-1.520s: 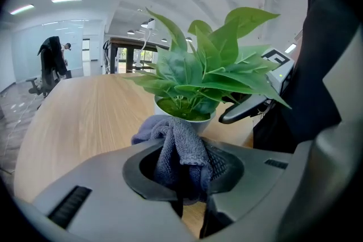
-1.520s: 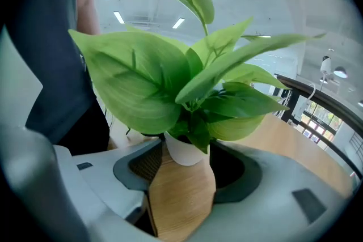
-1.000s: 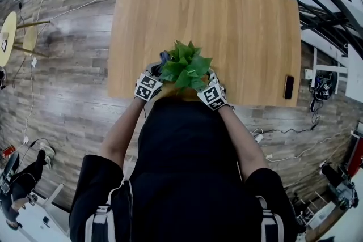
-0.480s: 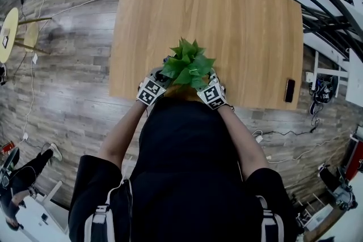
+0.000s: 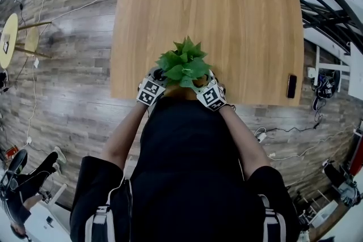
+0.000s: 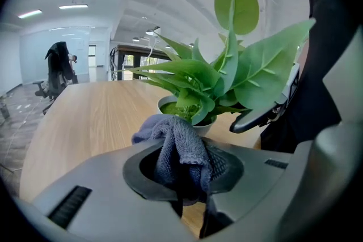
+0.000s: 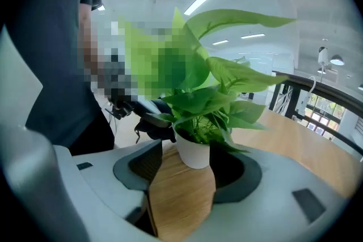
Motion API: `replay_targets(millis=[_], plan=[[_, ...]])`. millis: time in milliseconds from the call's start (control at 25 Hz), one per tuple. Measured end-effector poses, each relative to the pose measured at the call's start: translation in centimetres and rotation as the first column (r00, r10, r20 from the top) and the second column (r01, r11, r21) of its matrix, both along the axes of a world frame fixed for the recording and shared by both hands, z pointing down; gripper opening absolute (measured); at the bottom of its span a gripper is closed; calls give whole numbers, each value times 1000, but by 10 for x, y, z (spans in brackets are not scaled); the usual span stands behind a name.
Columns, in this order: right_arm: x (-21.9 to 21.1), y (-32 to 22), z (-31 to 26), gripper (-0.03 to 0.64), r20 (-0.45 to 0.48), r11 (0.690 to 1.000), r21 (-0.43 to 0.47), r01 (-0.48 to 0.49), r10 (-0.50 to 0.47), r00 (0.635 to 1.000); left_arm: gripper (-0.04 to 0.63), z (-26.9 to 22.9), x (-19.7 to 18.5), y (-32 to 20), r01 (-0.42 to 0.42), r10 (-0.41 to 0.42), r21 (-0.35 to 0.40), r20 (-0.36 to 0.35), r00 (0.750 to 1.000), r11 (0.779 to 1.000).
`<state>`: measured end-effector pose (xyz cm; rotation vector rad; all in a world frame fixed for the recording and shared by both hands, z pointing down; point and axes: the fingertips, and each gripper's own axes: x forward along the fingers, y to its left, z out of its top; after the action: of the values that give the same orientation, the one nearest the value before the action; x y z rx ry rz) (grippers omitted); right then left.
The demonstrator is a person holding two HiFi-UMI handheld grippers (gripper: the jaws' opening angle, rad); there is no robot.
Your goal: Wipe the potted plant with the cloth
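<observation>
Seen from the head view, a potted plant [image 5: 182,65] with glossy green pointed leaves stands near the front edge of a pale wood-grain counter [image 5: 227,14]. The left gripper [image 5: 159,75] and the right gripper [image 5: 205,79] flank it closely, one on each side. A dark slim phone [image 5: 291,86] lies well apart by the counter's right edge.

In the left gripper view, the jaws are clenched on a bunched grey-blue cloth [image 6: 178,147] of looped, knitted texture. The cloth bulges up out of the grip just in front of the plant's round white pot [image 6: 166,103].

In the right gripper view, the jaws stand wide apart and hold nothing. The smooth white pot sits on the counter at their tips, and it is unclear whether the dark ribbed pads [image 7: 146,162] touch it.
</observation>
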<state>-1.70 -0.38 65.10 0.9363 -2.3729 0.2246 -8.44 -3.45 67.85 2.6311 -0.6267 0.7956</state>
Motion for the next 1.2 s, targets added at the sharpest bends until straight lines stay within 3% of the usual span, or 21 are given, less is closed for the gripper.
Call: replay_targets(millis=[160,400,560,800,1200], plan=[[-6,9,-4,247,39,998,-11,56,-56,998,115,-2,-6,-14,24,-25,19,14,1000,1000],[11,-5,5,247,-41,1000,4,22,-22,999,115,-3,-5,-25,41,-42,26,44,998,999],[11,-19,2,247,2,1000,9,8,-8,1000,115,-2,0,-23,35,-36,20,36,999,999],[11,-26,4,247,14,999,-9,-47,47,999,115,-6,1,-10,-18,18,18,24,1000,1000],[12,-26,4,247,10,998,-7,-57,57,998,114,-6,13,26,-91,91,-5,8,996,996]])
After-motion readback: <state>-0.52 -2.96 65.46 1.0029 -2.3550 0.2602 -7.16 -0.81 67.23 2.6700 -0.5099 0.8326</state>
